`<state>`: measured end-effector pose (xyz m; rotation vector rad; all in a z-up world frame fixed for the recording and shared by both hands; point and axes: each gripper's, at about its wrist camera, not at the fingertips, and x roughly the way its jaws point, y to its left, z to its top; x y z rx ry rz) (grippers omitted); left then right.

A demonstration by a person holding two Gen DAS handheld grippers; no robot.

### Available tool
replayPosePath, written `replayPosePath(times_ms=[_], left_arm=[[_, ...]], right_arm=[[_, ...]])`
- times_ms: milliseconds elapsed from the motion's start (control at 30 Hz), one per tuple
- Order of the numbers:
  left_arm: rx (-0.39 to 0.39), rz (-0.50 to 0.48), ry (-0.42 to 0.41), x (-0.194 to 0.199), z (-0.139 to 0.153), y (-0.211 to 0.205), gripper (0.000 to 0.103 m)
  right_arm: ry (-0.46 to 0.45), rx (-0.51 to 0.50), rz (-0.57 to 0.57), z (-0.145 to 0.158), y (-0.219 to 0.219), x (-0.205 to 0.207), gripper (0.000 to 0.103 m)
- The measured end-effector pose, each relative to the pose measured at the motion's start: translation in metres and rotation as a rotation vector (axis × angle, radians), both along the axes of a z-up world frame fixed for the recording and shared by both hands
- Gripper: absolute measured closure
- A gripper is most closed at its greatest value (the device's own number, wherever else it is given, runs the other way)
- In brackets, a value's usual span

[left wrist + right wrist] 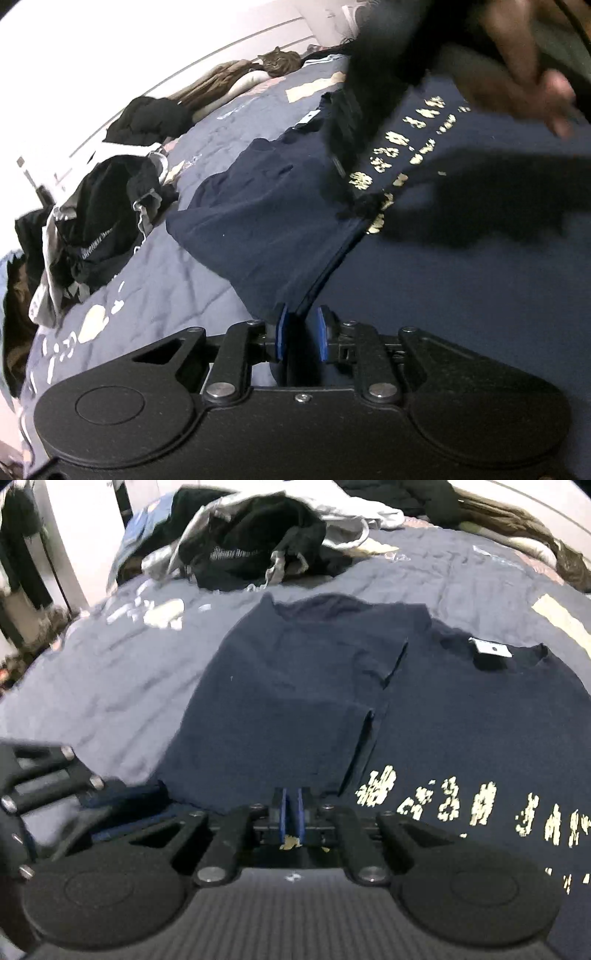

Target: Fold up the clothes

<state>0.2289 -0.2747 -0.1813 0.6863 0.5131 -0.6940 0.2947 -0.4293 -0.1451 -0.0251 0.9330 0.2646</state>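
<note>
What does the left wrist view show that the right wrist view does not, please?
Only the left wrist view shows a cat lying at the far edge of the bed, and a blurred hand above the shirt. Only the right wrist view shows the shirt's neck label and hanging clothes at the far left. Both show the navy shirt with pale print, the clothes pile and the blue bedspread.
</note>
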Motion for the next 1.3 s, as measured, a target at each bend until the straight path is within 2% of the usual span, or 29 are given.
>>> replayPosePath(times_ms=[100, 233, 433, 600, 633, 667, 767, 967, 1033, 1133, 1200, 1300], left_arm=[[0.009, -0.005, -0.010, -0.002, -0.002, 0.001, 0.084], [0.007, -0.002, -0.007, 0.001, -0.002, 0.001, 0.082], [0.001, 0.000, -0.003, 0.001, -0.001, 0.001, 0.080], [0.003, -0.002, -0.007, 0.001, -0.002, 0.002, 0.080], [0.002, -0.003, -0.007, 0.001, -0.002, 0.002, 0.080], [0.001, -0.002, -0.006, 0.001, -0.002, 0.002, 0.080], [-0.003, -0.001, -0.003, 0.001, -0.002, 0.003, 0.080], [0.001, -0.002, -0.007, 0.001, -0.003, 0.002, 0.080], [0.004, -0.003, -0.009, 0.001, -0.004, 0.002, 0.079], [0.005, -0.003, -0.010, 0.001, -0.005, 0.002, 0.078], [0.004, -0.001, -0.008, 0.001, -0.004, 0.002, 0.078], [0.008, -0.003, -0.011, 0.001, -0.004, 0.002, 0.078]], right_arm=[[-0.006, -0.012, -0.016, 0.003, -0.009, 0.021, 0.096], [-0.014, -0.029, -0.038, 0.006, -0.022, 0.049, 0.076], [-0.026, -0.053, -0.070, 0.012, -0.041, 0.092, 0.073], [-0.011, -0.040, -0.086, 0.006, -0.040, 0.106, 0.074], [-0.007, -0.037, -0.089, 0.004, -0.040, 0.108, 0.080], [-0.004, -0.034, -0.092, 0.003, -0.040, 0.111, 0.091], [0.005, -0.011, -0.106, 0.001, -0.042, 0.118, 0.099], [-0.044, 0.134, -0.201, 0.015, -0.063, 0.128, 0.100], [-0.024, 0.165, -0.221, 0.014, -0.067, 0.133, 0.100], [0.024, 0.100, -0.203, 0.009, -0.062, 0.139, 0.098], [-0.002, 0.079, -0.193, 0.015, -0.062, 0.130, 0.097], [-0.055, 0.126, -0.189, 0.030, -0.070, 0.104, 0.096]])
